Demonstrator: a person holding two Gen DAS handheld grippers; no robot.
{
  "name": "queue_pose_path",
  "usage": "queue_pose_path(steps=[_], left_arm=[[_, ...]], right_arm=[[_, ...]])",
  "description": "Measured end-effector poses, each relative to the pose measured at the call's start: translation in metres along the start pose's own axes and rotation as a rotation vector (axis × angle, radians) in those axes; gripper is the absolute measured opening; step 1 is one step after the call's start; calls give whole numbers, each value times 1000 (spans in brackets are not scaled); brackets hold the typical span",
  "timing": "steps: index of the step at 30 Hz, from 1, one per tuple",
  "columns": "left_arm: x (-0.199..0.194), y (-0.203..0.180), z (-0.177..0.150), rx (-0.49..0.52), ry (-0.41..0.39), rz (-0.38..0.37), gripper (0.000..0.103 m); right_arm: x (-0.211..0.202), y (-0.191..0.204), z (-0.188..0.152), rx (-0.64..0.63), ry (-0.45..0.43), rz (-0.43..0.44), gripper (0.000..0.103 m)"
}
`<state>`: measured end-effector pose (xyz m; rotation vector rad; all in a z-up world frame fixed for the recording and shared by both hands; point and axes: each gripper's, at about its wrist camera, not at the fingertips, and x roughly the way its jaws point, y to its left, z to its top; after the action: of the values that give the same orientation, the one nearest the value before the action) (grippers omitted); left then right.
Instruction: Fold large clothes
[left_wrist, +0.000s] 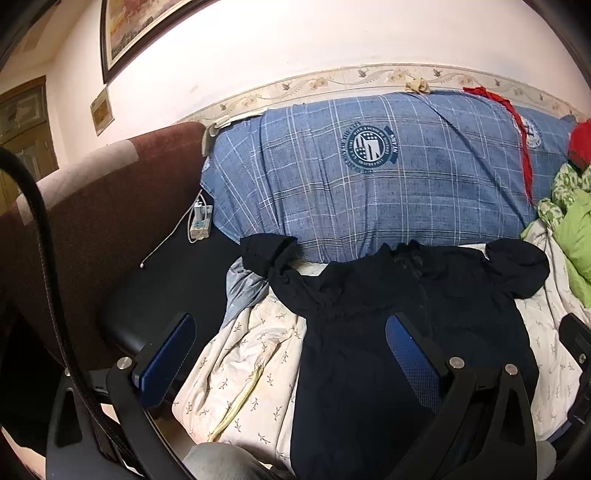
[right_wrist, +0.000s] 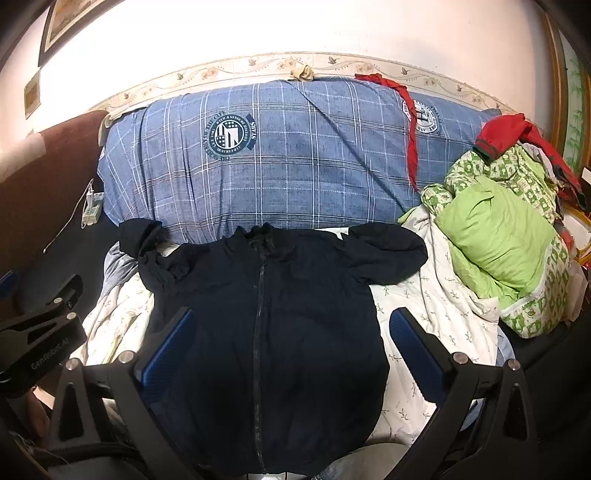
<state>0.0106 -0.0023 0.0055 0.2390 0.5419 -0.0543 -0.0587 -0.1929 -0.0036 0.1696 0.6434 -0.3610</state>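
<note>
Black zip jacket (right_wrist: 266, 325) lies spread, seemingly unfolded; left gripper (left_wrist: 291, 354) and right gripper (right_wrist: 291, 350) hover agape, empty. Next: pinch a sleeve (right_wrist: 388, 247) inward.

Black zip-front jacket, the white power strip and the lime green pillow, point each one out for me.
Black zip-front jacket (right_wrist: 295, 314): right wrist view, on the chest panel right of the zipper.
White power strip (left_wrist: 199, 221): left wrist view, on its top face.
Lime green pillow (right_wrist: 495, 236): right wrist view, on its plain middle.
</note>
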Motion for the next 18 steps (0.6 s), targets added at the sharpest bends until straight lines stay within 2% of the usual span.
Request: queue_pose_path(steps=[7, 14, 18], left_arm=[[13, -2, -4, -18, 17, -25, 103], [38, -19, -2, 5, 34, -32, 103], [56, -30, 3, -4, 55, -67, 103]], right_arm=[[11, -2, -6, 8, 5, 8, 103], [28, -13, -6, 28, 4, 23, 103], [40, -21, -2, 38, 3, 27, 103]])
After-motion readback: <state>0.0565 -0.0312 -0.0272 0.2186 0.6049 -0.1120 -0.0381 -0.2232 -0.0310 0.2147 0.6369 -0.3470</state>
